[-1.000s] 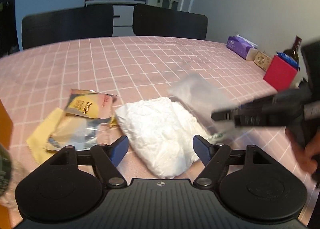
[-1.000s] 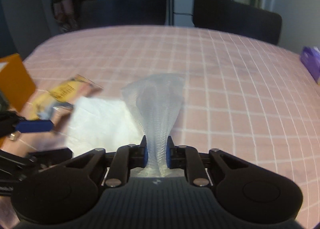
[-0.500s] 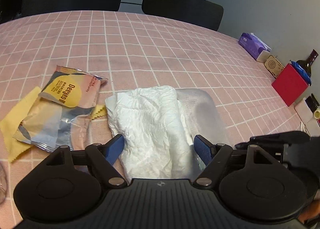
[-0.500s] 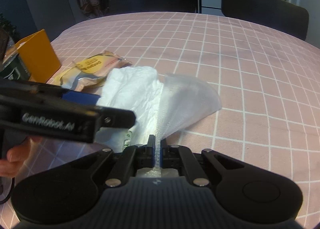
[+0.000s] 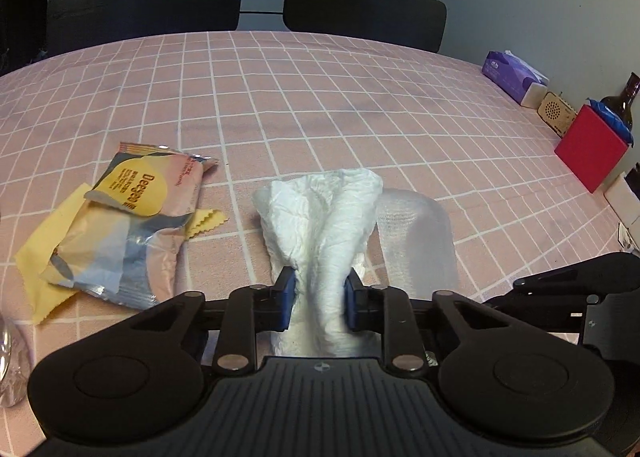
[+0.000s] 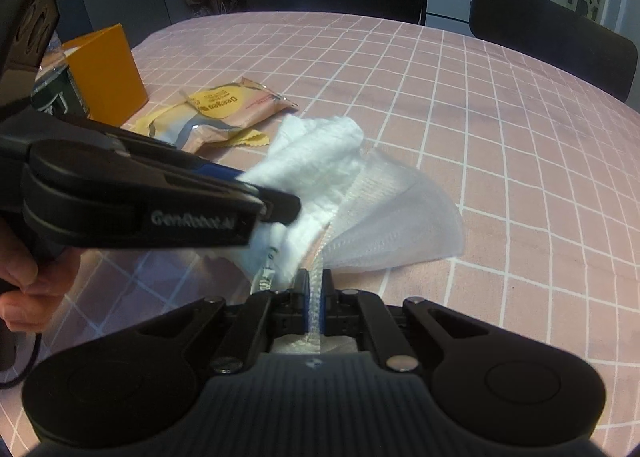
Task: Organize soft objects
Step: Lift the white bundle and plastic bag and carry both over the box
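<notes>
A white crumpled cloth (image 5: 320, 217) lies on the pink checked table (image 5: 320, 97). My left gripper (image 5: 319, 297) is closing on the cloth's near end; its blue pads press the bunched fabric from both sides. Just right of the cloth lies a clear bubble-textured sheet (image 6: 392, 217), partly under the cloth's edge. My right gripper (image 6: 316, 297) is shut on the sheet's near corner, close beside the left gripper. A snack packet (image 5: 136, 225) rests on a yellow cloth (image 5: 44, 241) to the left.
An orange box (image 6: 104, 77) stands at the table's left side. A red box (image 5: 592, 145), a purple tissue pack (image 5: 508, 73) and a dark bottle (image 5: 620, 101) line the right edge. Two dark chairs (image 5: 360, 5) stand behind the table.
The left gripper's wide-open jaws have come together on the white cloth, bunching it. The right gripper has brought the clear sheet down onto the table beside the cloth.
</notes>
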Demonstrator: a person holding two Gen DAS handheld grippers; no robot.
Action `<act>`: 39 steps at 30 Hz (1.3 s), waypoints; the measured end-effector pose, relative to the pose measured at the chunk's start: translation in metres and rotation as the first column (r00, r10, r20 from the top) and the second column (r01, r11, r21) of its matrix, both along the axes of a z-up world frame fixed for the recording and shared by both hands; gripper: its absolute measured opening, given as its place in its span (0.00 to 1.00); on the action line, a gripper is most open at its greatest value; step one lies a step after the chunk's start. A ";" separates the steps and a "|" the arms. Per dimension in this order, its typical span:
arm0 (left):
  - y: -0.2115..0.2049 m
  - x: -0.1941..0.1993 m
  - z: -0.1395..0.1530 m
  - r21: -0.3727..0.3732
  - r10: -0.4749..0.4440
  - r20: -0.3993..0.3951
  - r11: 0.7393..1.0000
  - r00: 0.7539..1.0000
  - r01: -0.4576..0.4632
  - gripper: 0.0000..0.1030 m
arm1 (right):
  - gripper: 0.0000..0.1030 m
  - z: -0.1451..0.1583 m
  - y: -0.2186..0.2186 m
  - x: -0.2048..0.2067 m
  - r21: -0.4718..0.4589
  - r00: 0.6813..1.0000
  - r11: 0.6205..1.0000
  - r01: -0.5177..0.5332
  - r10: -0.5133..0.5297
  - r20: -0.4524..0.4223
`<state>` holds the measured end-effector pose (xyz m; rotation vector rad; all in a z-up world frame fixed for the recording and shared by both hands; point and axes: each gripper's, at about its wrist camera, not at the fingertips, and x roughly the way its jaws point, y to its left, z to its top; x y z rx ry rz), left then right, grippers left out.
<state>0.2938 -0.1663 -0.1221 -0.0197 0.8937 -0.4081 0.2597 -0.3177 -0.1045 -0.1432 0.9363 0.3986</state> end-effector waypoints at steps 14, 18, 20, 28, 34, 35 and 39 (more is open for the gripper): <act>0.058 -0.073 0.038 -0.073 0.004 0.098 0.997 0.995 0.004 0.20 | 0.00 0.033 -0.014 -0.034 -0.011 0.997 0.997 0.071 -0.071 -0.013; 0.075 -0.106 0.061 -0.104 -0.012 0.147 0.994 0.989 0.028 0.20 | 0.00 0.060 -0.009 -0.056 0.047 0.998 0.997 0.063 -0.064 0.020; 0.083 -0.122 0.071 -0.106 -0.015 0.173 0.994 0.985 0.034 0.20 | 0.01 0.073 -0.002 -0.066 0.065 0.998 0.997 0.048 -0.051 0.045; 0.136 -0.182 0.108 -0.122 0.019 0.299 0.992 0.954 0.018 0.20 | 0.01 0.122 0.042 -0.112 0.096 0.986 0.993 -0.071 0.055 0.157; 0.191 -0.211 0.144 -0.109 0.104 0.400 0.992 0.911 -0.065 0.20 | 0.01 0.160 0.090 -0.141 0.106 0.951 0.973 -0.207 0.175 0.254; 0.201 -0.215 0.150 -0.110 0.125 0.413 0.990 0.902 -0.087 0.20 | 0.01 0.165 0.100 -0.145 0.107 0.943 0.967 -0.232 0.197 0.268; 0.240 -0.224 0.171 -0.092 0.211 0.468 0.977 0.858 -0.190 0.20 | 0.01 0.180 0.143 -0.152 0.102 0.909 0.942 -0.319 0.274 0.314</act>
